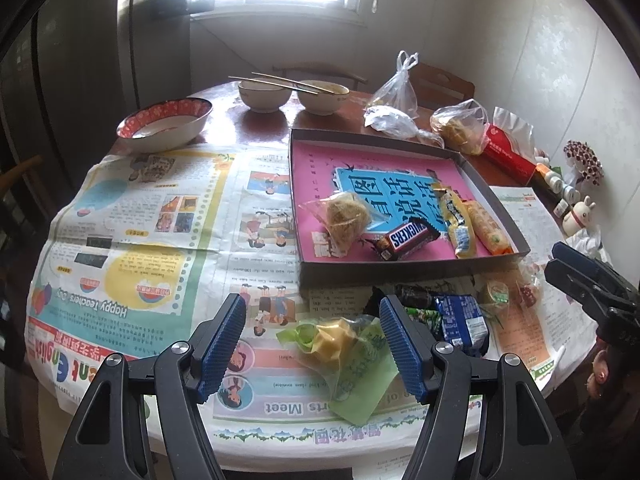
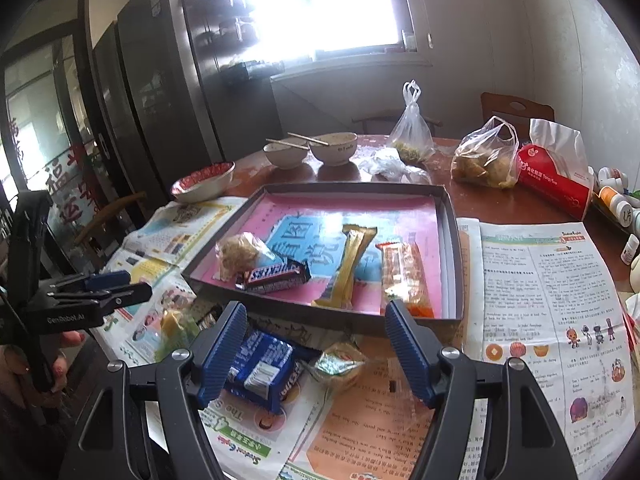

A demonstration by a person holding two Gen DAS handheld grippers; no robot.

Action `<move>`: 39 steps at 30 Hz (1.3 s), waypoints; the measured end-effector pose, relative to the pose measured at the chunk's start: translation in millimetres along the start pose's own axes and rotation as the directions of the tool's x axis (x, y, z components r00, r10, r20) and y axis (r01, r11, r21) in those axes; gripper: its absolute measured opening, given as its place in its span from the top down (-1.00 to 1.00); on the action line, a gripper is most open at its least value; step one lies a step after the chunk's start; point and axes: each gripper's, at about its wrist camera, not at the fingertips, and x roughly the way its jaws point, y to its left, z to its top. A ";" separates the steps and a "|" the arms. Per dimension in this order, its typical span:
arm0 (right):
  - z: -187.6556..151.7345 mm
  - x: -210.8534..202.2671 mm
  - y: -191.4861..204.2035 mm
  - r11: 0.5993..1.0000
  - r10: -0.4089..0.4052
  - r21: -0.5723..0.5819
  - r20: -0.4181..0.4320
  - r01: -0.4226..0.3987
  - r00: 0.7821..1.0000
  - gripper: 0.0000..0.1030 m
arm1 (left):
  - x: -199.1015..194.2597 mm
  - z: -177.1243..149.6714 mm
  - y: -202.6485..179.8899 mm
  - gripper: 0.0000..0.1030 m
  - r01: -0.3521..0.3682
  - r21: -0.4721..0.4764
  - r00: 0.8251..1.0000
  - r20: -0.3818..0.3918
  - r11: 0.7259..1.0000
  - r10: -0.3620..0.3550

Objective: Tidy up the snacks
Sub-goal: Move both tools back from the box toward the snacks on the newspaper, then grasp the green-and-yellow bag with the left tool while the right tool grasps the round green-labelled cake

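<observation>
A shallow cardboard tray [image 1: 400,276] [image 2: 320,320] with a pink lining holds a Snickers bar [image 1: 408,238] [image 2: 276,276], a clear bag with a fibrous ball [image 1: 344,212], a yellow bar [image 1: 456,220] and an orange bar [image 2: 404,276]. In front of it, on newspaper, lie loose snacks. My left gripper [image 1: 312,344] is open above a yellow-and-green wrapped snack [image 1: 340,344], pads clear of it. My right gripper [image 2: 316,352] is open over a blue packet [image 2: 260,372] and a small foil-lidded cup [image 2: 340,364]. Each gripper shows in the other's view, the right gripper [image 1: 556,260] and the left gripper [image 2: 138,283].
Newspaper [image 1: 140,240] covers the near half of the round wooden table. Behind the tray stand a red-rimmed bowl [image 1: 164,124], two small bowls with chopsticks [image 1: 292,96], plastic bags [image 1: 396,96] and a red tissue pack [image 2: 556,184]. Small bottles [image 2: 616,200] line the right edge.
</observation>
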 end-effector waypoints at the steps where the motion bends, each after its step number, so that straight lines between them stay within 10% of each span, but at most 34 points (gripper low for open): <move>1: -1.6 0.3 0.1 1.000 0.000 0.000 -0.003 0.000 1.000 -0.38 | 0.2 -1.1 0.0 -0.38 0.003 0.002 1.000 -0.003 1.000 -0.003; 39: -41.8 39.8 -1.0 0.993 -0.094 -0.084 -0.136 0.083 0.986 -0.25 | 44.0 -22.2 -4.4 -0.38 0.018 0.067 0.993 -0.122 0.998 -0.010</move>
